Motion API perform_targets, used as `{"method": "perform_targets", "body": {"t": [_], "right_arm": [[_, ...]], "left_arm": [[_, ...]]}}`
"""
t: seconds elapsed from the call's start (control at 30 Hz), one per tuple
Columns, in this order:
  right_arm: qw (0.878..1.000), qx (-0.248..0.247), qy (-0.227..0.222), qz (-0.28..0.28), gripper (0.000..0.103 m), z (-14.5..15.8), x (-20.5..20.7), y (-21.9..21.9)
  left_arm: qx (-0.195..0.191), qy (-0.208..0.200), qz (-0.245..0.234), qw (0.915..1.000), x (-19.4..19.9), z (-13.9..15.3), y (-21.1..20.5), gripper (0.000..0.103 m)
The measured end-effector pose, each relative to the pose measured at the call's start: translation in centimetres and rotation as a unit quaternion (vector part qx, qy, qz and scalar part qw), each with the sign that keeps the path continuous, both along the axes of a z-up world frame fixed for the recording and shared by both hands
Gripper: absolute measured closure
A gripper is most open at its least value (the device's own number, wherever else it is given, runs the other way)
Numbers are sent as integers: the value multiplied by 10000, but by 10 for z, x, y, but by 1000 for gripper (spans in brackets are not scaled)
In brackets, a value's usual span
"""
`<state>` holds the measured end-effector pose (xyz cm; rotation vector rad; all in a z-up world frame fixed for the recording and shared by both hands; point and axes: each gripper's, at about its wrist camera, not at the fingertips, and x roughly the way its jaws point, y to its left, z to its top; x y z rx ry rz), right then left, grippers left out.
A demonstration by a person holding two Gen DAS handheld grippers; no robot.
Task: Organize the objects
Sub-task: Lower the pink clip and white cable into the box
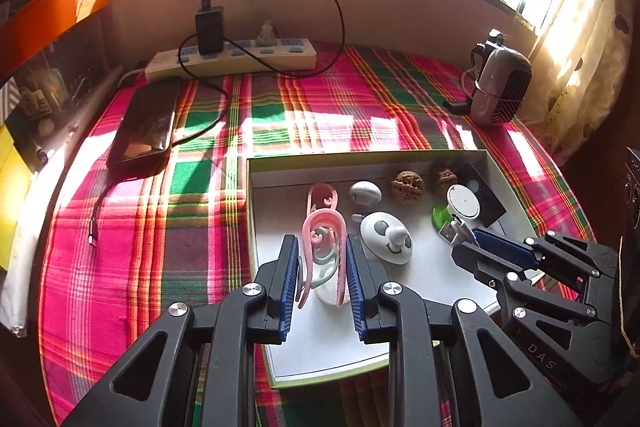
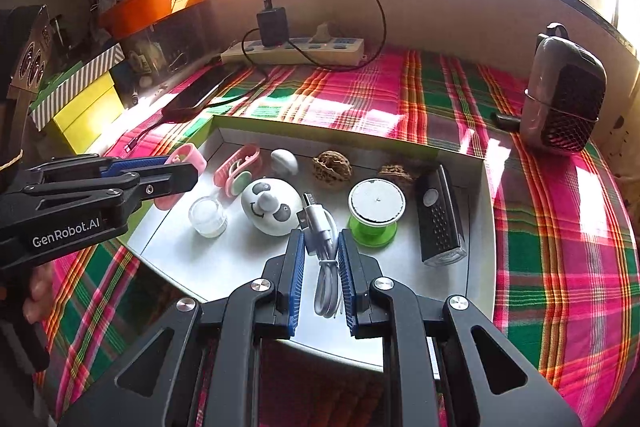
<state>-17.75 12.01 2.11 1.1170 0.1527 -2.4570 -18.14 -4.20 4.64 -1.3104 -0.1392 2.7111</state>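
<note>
The left claw [image 2: 176, 169], marked "GenRobot.AI", pinches a pink clip [image 1: 324, 251] over the white box [image 1: 250, 227], while the right claw [image 2: 321, 267] squeezes a folded gray cable [image 2: 324, 247] there.

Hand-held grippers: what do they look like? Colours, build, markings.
Both match: the left hand-held gripper and the right hand-held gripper have black angular linkage arms with triangular cut-outs, silver round pivot bolts, and blue ribbed finger pads. White "GenRobot.AI" lettering shows on the left body in the right wrist view; "DAS" is embossed on the right one in the left wrist view.
</note>
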Motion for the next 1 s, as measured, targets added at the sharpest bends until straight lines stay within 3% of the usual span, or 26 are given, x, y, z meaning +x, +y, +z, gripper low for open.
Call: {"method": "perform_targets", "body": {"t": [0.4, 1.0], "right_arm": [[9999, 26, -138, -28, 85, -13, -19, -3], [9998, 90, -145, -67, 85, -20, -30, -7]], "left_arm": [[-108, -153, 112, 9998, -28, -14, -6, 82], [-92, -219, 25, 9997, -39, -23, -2, 82]]}}
